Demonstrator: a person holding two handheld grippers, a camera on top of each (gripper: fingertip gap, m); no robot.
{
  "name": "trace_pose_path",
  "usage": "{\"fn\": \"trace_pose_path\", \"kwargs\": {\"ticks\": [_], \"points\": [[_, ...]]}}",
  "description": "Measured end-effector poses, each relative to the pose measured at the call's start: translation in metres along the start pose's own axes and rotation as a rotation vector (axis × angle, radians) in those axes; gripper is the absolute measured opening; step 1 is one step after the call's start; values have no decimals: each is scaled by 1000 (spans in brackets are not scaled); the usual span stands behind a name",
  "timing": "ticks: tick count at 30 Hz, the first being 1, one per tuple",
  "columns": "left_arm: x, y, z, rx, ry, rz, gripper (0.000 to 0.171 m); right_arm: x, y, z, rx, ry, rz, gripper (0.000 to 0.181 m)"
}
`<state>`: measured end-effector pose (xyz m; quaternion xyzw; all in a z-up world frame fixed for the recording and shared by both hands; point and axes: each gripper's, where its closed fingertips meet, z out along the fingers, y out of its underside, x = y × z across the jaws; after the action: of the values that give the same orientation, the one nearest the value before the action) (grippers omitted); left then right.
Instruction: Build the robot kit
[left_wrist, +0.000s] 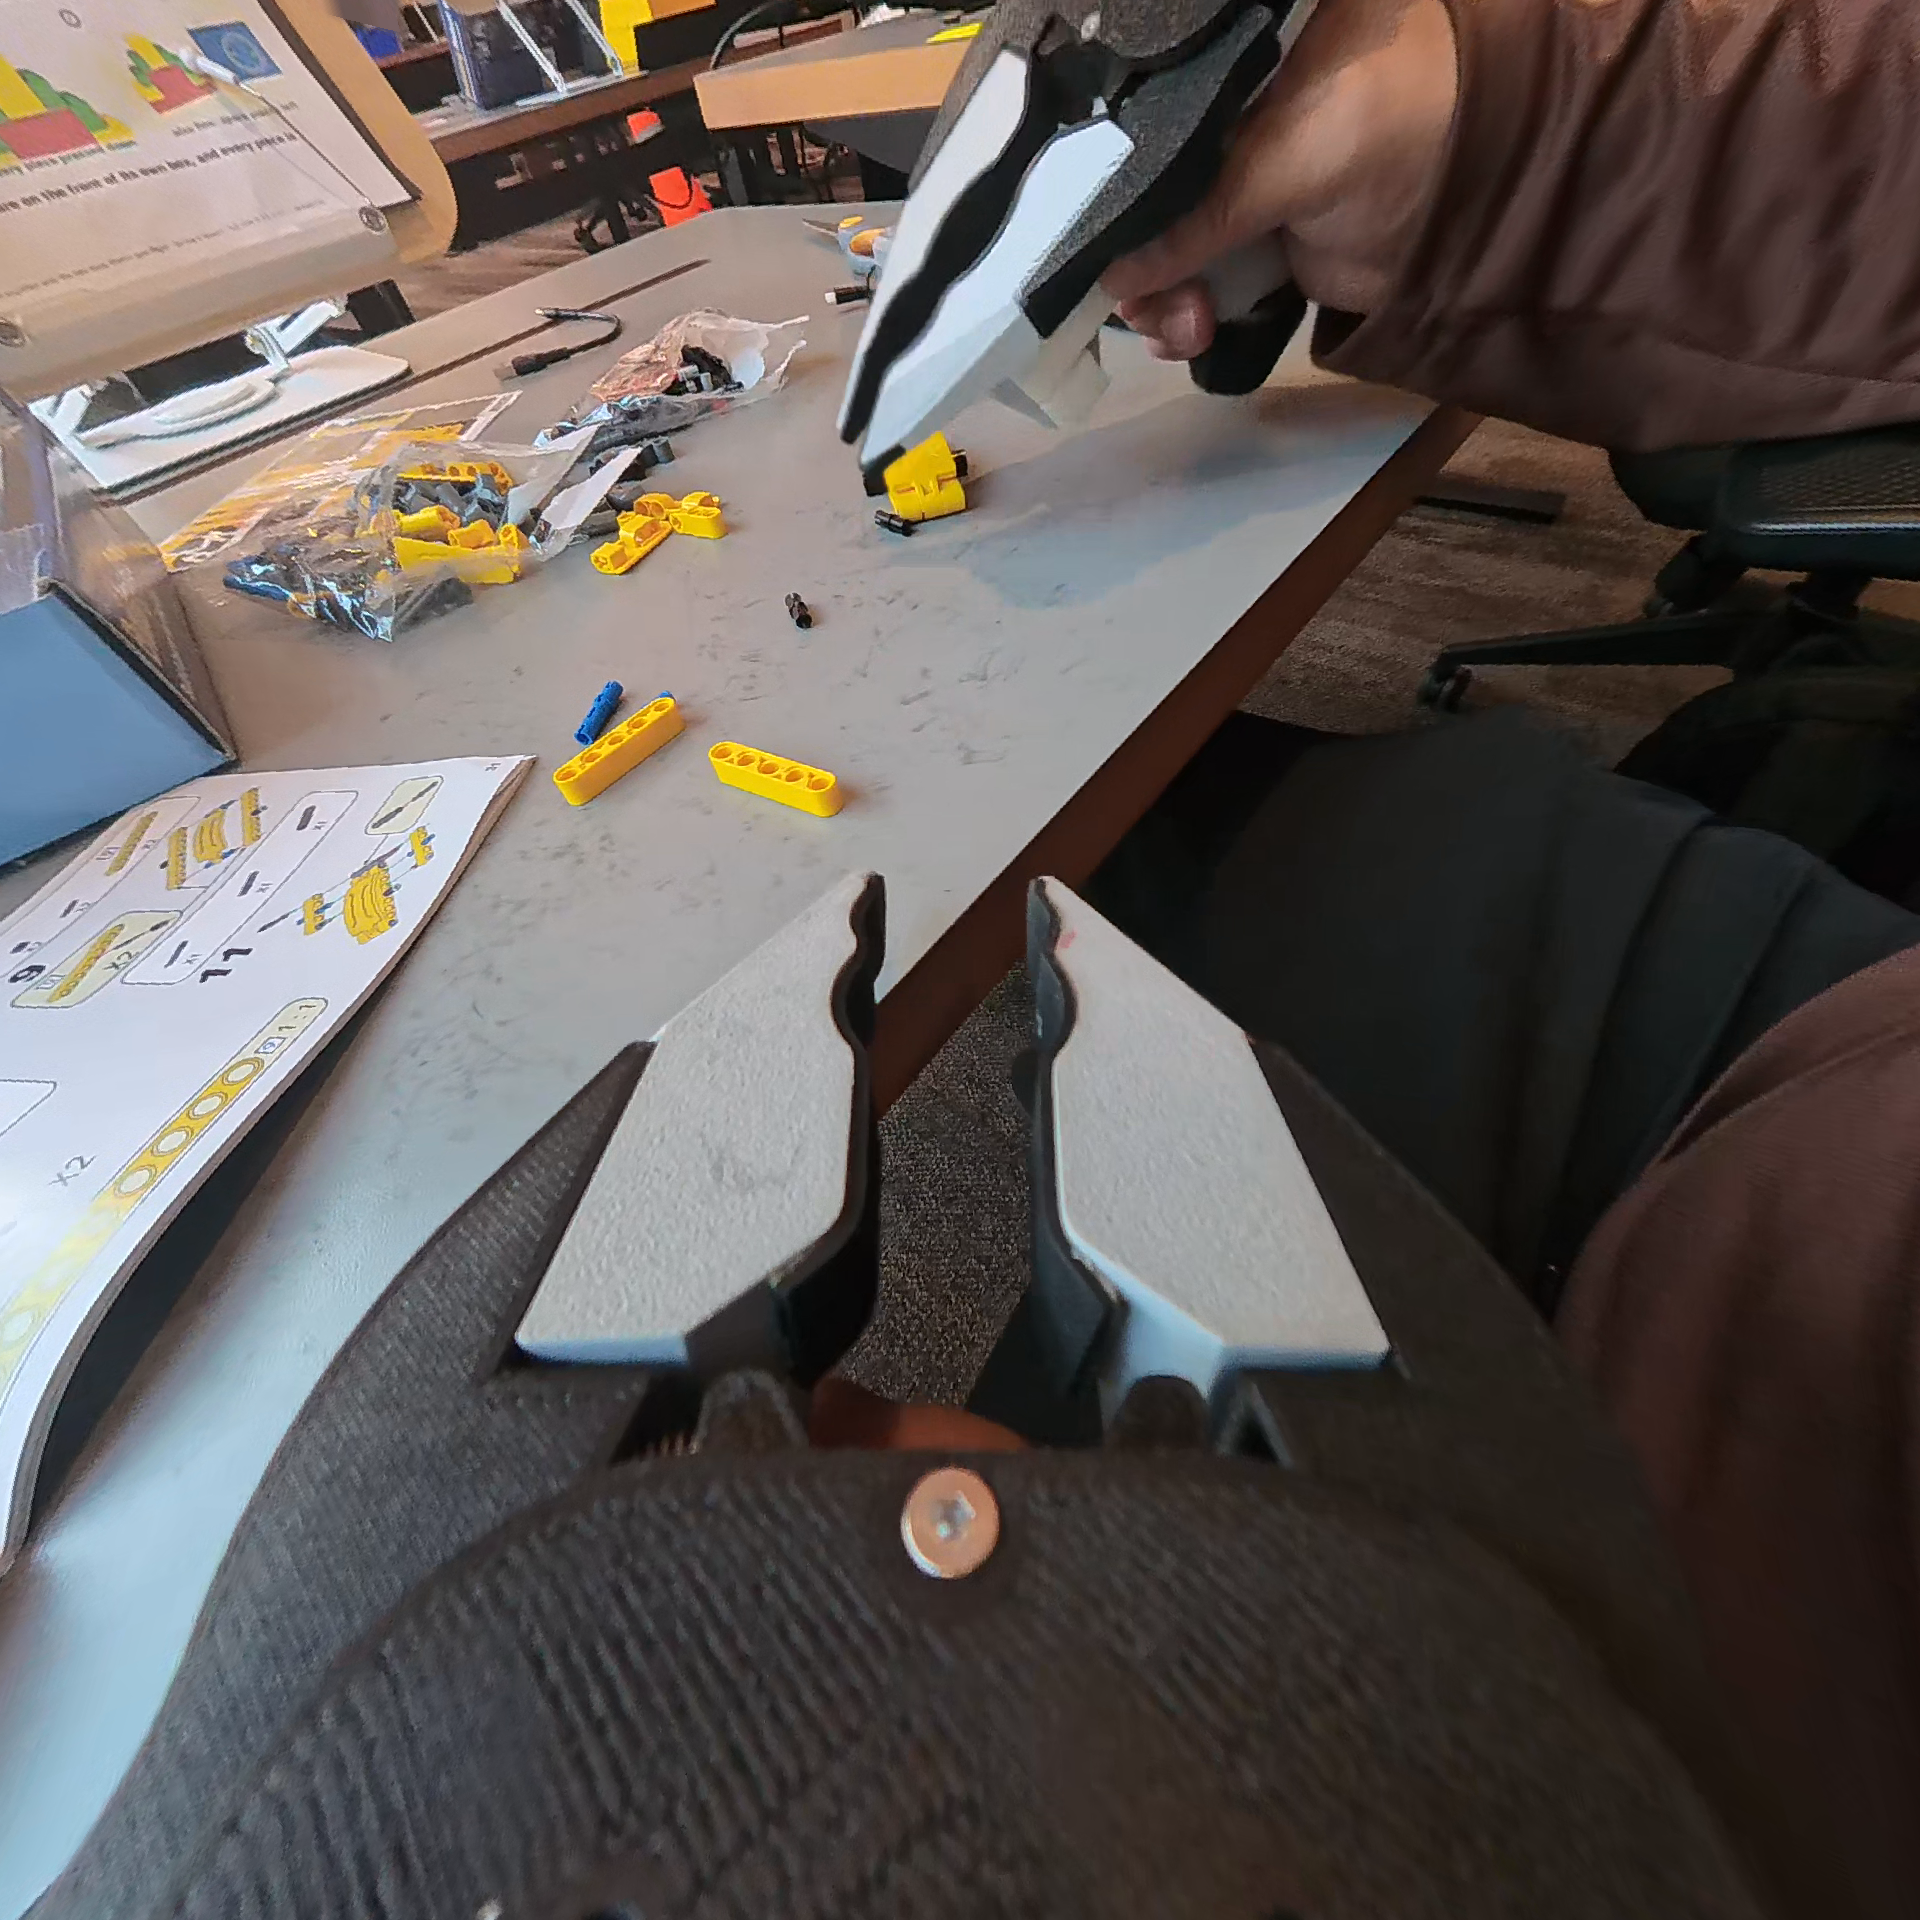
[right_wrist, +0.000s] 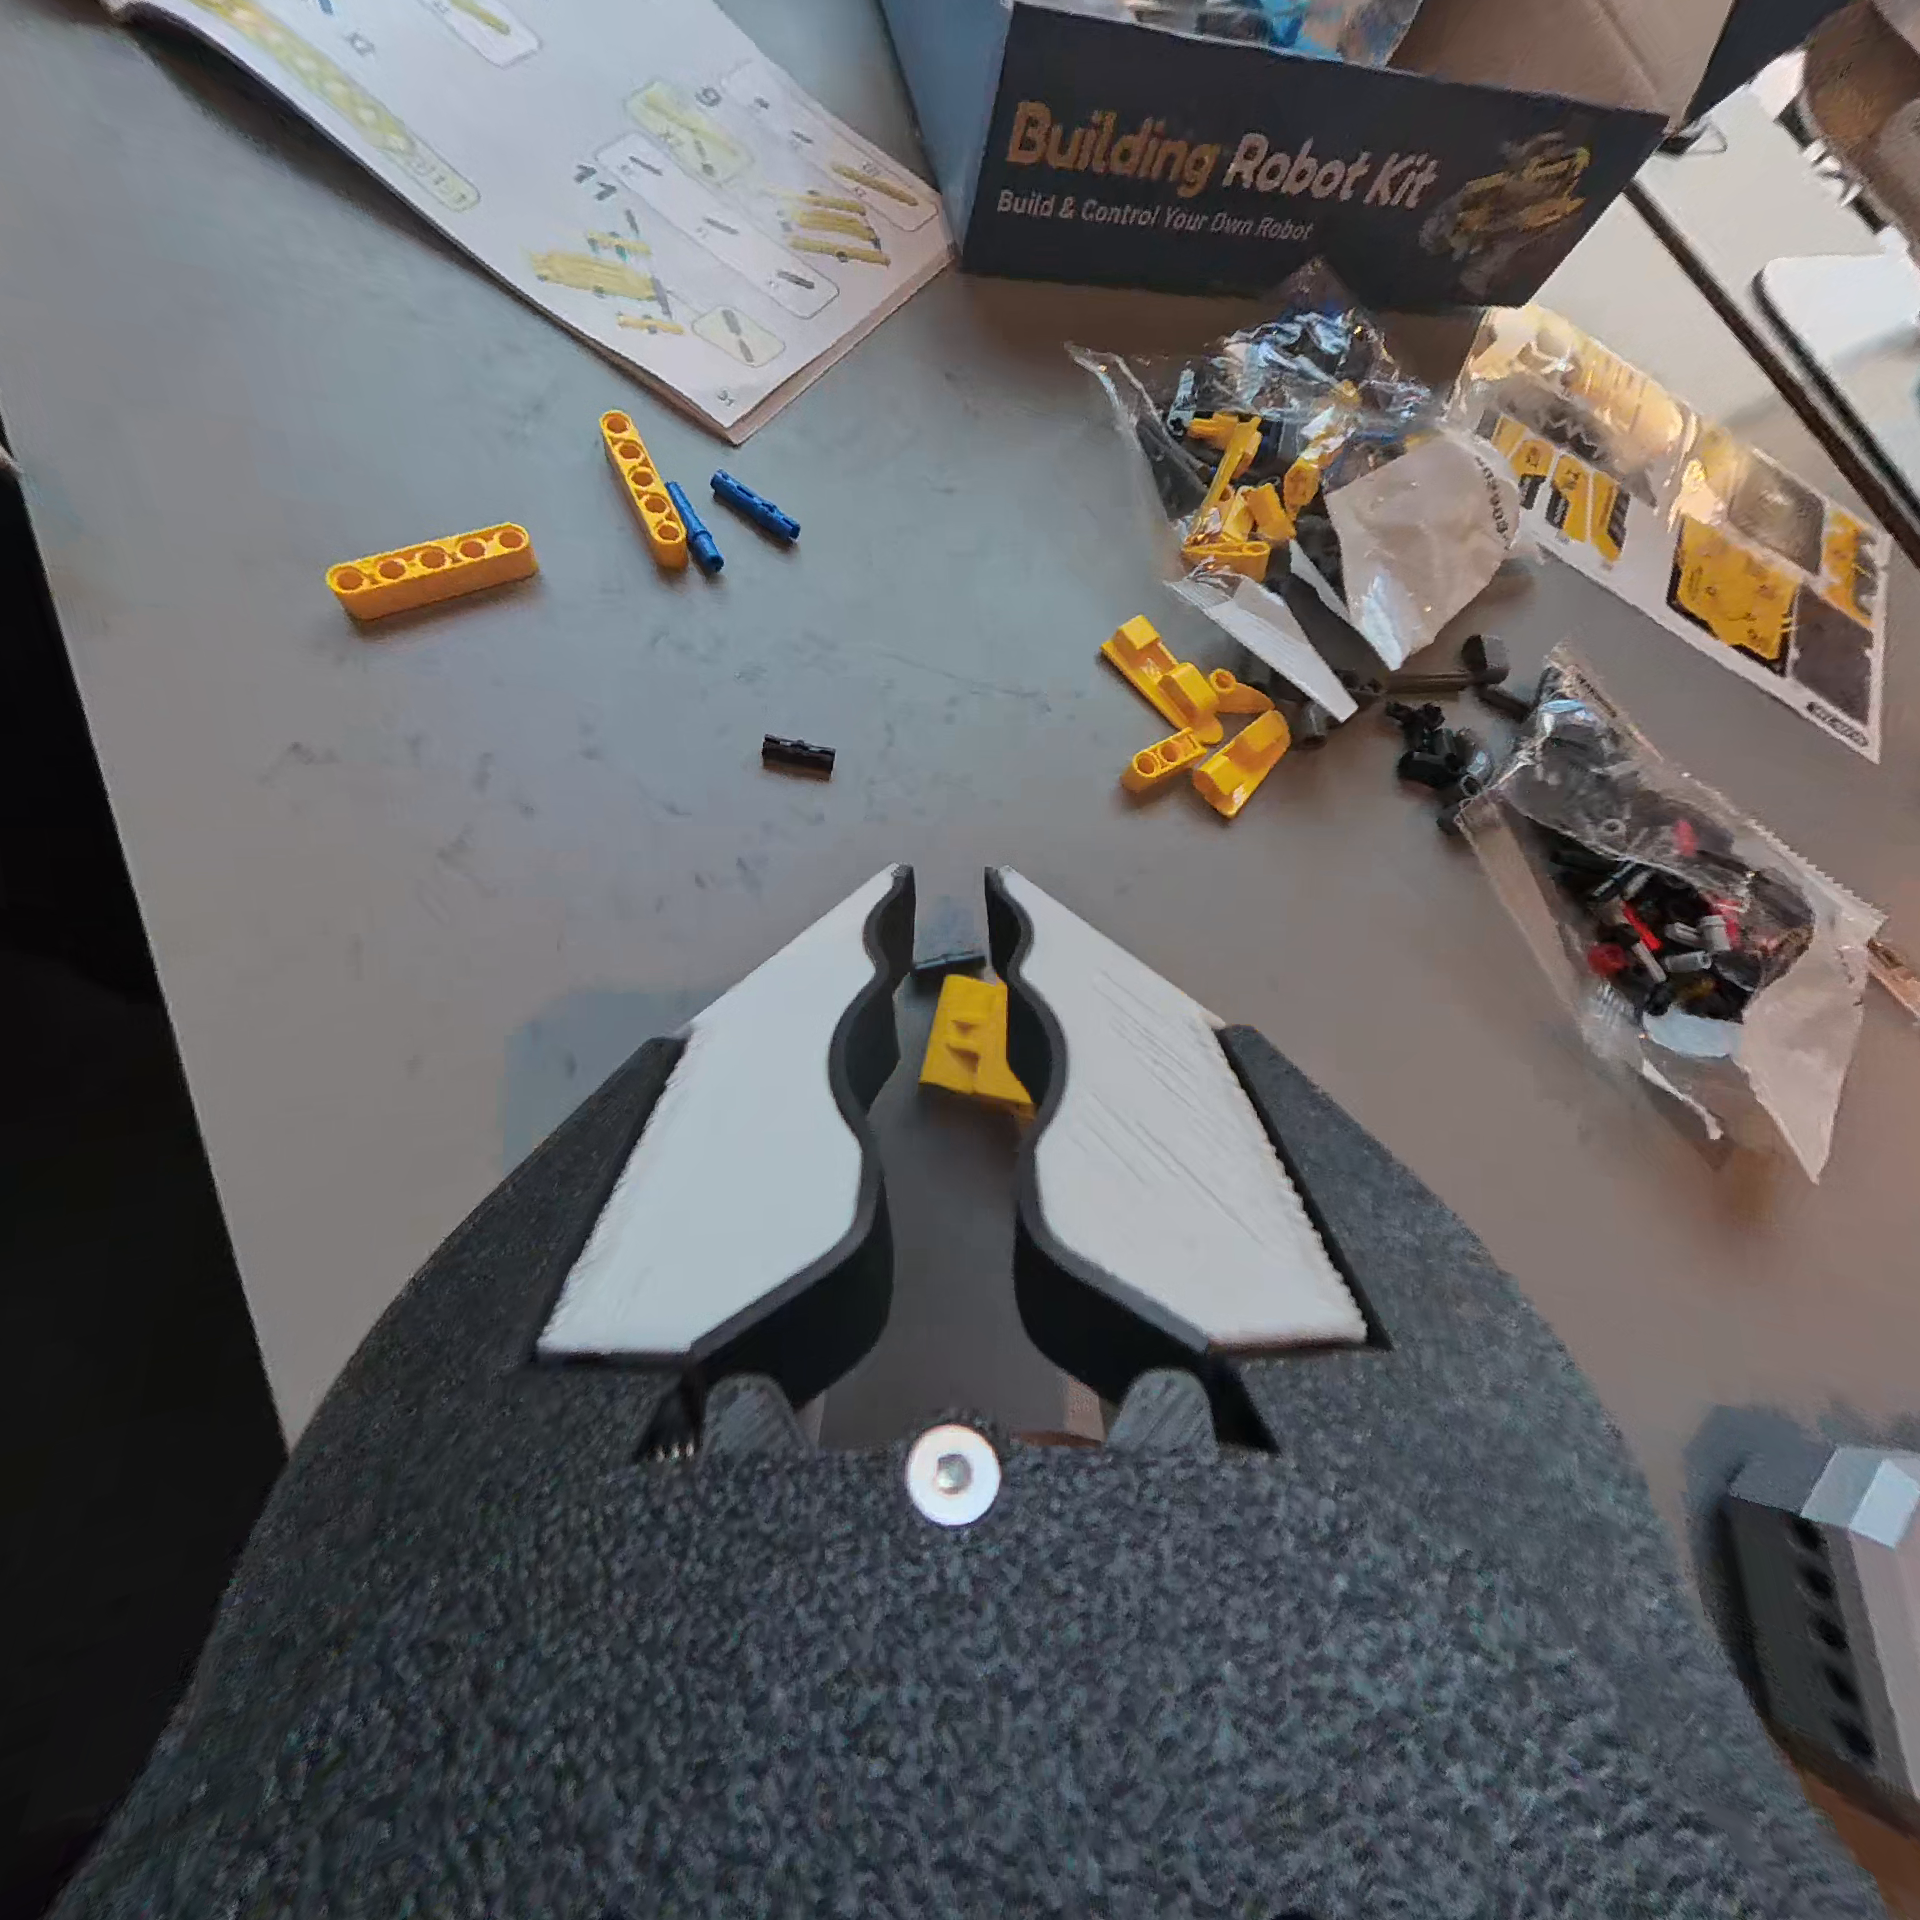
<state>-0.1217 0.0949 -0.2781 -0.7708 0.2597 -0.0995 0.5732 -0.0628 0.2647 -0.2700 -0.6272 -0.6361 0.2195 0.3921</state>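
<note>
Manual (right_wrist: 582, 197): lay open left of the box (right_wrist: 1288, 177).
Beams (right_wrist: 431, 569): two yellow ones sat below the manual, blue pins (right_wrist: 755, 506) beside them.
Left gripper (left_wrist: 956, 925): fingers apart, empty, over the table (left_wrist: 1091, 582) edge.
Right gripper (right_wrist: 948, 883): fingers narrowly apart, tips down at a yellow block (right_wrist: 971, 1039) on the table; grip unclear.
Bags (right_wrist: 1340, 488): parts bags lay right of the block, below the box.

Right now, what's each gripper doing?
Left gripper: open, empty, at the table edge.
Right gripper: open, fingertips straddling the yellow piece, not clamped.
</note>
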Motion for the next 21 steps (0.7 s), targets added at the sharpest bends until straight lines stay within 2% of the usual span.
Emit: {"fn": "trace_pose_path", "kwargs": {"ticks": [5,8,10,21], "points": [[0,-3,-2,10,6,-7,24,10,9,-5,-38,13,37,14],[3,-1,-2,5,23,-9,23,-1,19,-9,-119,-87,69,19],[5,-2,-1,6,36,-6,23,-2,23,-9,-158,-89,44,24],[14,-4,0,12,84,-21,24,2,20,4,-348,-194,-96,19]]}}
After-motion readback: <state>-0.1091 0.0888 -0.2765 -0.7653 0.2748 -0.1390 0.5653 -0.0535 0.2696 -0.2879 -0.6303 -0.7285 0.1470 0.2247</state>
